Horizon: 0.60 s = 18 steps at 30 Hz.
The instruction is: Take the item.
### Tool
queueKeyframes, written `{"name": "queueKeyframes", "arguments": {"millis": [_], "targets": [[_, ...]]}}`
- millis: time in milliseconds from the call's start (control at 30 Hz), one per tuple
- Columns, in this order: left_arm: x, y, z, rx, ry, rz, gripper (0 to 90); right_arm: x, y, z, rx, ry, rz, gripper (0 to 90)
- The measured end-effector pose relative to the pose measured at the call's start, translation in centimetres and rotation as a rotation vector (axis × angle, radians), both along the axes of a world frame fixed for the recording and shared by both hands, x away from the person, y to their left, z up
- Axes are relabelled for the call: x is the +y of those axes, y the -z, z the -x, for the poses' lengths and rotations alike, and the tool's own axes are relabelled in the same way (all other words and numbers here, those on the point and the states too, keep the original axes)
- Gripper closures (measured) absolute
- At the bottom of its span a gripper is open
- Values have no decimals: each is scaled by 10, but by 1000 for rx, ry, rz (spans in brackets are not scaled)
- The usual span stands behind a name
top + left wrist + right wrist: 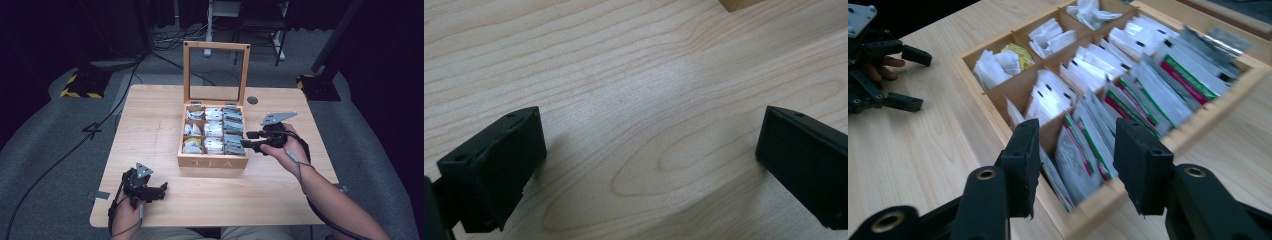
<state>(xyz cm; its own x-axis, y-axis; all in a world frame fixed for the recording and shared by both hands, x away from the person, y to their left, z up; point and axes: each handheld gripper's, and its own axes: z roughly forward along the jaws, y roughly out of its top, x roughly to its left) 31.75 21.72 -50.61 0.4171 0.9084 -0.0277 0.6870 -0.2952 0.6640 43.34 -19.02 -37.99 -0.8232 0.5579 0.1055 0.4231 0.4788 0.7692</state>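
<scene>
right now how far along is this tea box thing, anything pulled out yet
Done: the tea box lid stands open. In hand: the right gripper, jaws open, sits over the sachets in the front right compartment, gripping nothing yet. Left: closing on one and lifting it. The left gripper rests open on the table.

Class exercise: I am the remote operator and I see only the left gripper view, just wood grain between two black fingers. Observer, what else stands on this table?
Observer: A wooden tea box marked TEA stands mid-table with its glass-paned lid raised upright.
Operator: Where is the right gripper?
Observer: The right gripper is at the box's right side, at the near-right compartment.
Operator: Is it holding anything?
Observer: No. In the right gripper view its fingers stand open on either side of the green-and-red tea sachets, gripping nothing.
Operator: And my own gripper?
Observer: The left gripper sits open near the table's front-left edge, well short of the box.
</scene>
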Motion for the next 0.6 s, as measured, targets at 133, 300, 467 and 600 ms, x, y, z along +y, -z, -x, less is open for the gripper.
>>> {"name": "queueKeyframes", "arguments": {"millis": [133, 300, 467, 600], "targets": [[0, 0, 0, 0, 0, 0, 2, 20, 4, -6, 21, -31, 9, 570], [0, 0, 0, 1, 0, 0, 2, 41, 8, -13, 44, -48, 18, 602], [0, 0, -1, 1, 0, 3, 1, 56, 12, -18, 74, -65, 35, 619], [0, 0, -2, -2, 6, -3, 1, 67, 17, -20, 91, -82, 56, 641]]}}
